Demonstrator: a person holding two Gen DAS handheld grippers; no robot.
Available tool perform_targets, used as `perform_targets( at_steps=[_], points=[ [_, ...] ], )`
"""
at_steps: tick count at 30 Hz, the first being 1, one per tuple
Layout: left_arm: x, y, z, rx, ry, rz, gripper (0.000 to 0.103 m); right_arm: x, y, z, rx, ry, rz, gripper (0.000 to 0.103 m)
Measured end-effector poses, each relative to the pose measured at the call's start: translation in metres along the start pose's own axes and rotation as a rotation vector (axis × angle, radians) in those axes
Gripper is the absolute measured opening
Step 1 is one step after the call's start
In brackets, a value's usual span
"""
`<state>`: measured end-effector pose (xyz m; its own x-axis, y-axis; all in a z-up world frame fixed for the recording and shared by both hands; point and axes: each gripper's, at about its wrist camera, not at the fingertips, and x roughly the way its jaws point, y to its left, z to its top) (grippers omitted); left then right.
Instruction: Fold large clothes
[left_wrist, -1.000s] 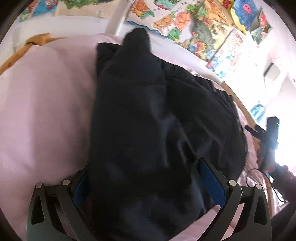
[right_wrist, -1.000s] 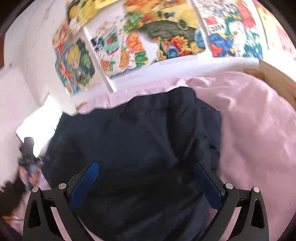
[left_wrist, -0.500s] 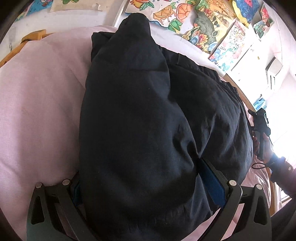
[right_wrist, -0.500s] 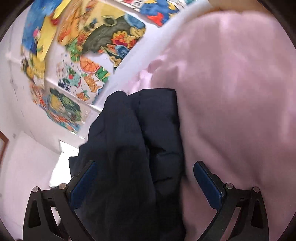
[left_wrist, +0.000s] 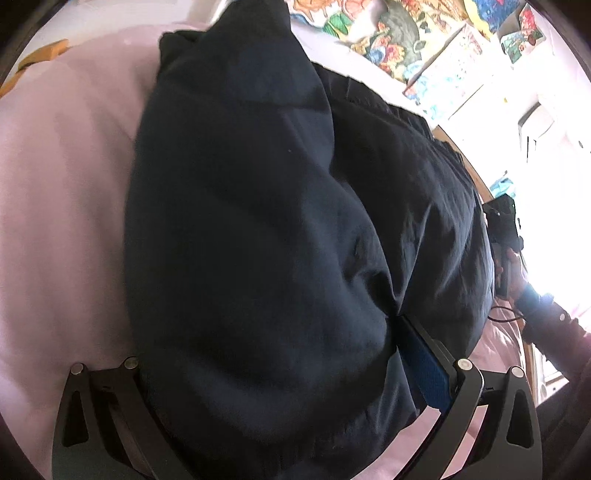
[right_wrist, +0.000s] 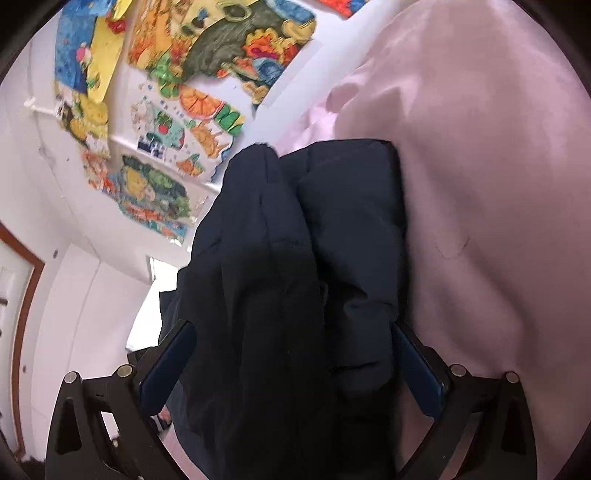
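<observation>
A bulky dark navy jacket (left_wrist: 258, 203) lies heaped on a pink bed sheet (left_wrist: 62, 184). My left gripper (left_wrist: 269, 339) stands wide open at its near end. The fabric bulges between the jaws and covers the left finger; the blue pad (left_wrist: 424, 369) of the right finger shows. In the right wrist view the jacket (right_wrist: 325, 206) looks doubled lengthwise, its left part raised in front of the wall. My right gripper (right_wrist: 291, 326) is wide open with the cloth filling the gap. In the left wrist view the right gripper (left_wrist: 502, 221) sits at the jacket's far right, held by a hand (left_wrist: 513, 273).
Colourful posters (right_wrist: 221, 48) cover the white wall behind the bed. A wooden bed frame (left_wrist: 465, 162) runs along the right edge of the sheet. Pink sheet (right_wrist: 498, 184) stretches bare to the right of the jacket. A brown door frame (right_wrist: 22, 295) is at far left.
The right wrist view has rolled and swung, and the jacket now looks narrower and doubled, part of it raised. In the left wrist view the jacket has come closer and hides the left finger.
</observation>
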<state>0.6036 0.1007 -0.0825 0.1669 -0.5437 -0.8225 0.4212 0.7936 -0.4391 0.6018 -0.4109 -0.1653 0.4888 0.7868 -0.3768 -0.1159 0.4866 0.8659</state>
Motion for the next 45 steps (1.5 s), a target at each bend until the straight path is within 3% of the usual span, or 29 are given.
perform_targets(
  at_steps=[6, 11, 18, 24, 29, 45],
  points=[
    [0.005, -0.001, 0.002, 0.005, 0.003, -0.008, 0.102, 0.016, 0.012, -0.007, -0.123, 0.102, -0.084, 0.103],
    [0.01, -0.002, 0.002, 0.006, 0.009, 0.007, 0.102, 0.031, 0.002, -0.007, -0.082, 0.148, -0.136, 0.103],
    [0.016, -0.009, -0.002, 0.025, 0.002, 0.062, 0.102, 0.03, -0.007, -0.016, -0.096, 0.105, -0.12, 0.103],
    [0.021, -0.028, -0.002, 0.021, -0.027, 0.168, 0.101, 0.029, -0.007, -0.022, -0.128, 0.069, -0.122, 0.103],
    [0.023, -0.025, 0.002, -0.022, -0.018, 0.157, 0.101, 0.03, -0.004, -0.022, -0.129, 0.074, -0.137, 0.103],
    [0.028, -0.028, 0.006, -0.022, -0.015, 0.176, 0.102, 0.029, 0.001, -0.023, -0.12, 0.069, -0.143, 0.103]
  ],
)
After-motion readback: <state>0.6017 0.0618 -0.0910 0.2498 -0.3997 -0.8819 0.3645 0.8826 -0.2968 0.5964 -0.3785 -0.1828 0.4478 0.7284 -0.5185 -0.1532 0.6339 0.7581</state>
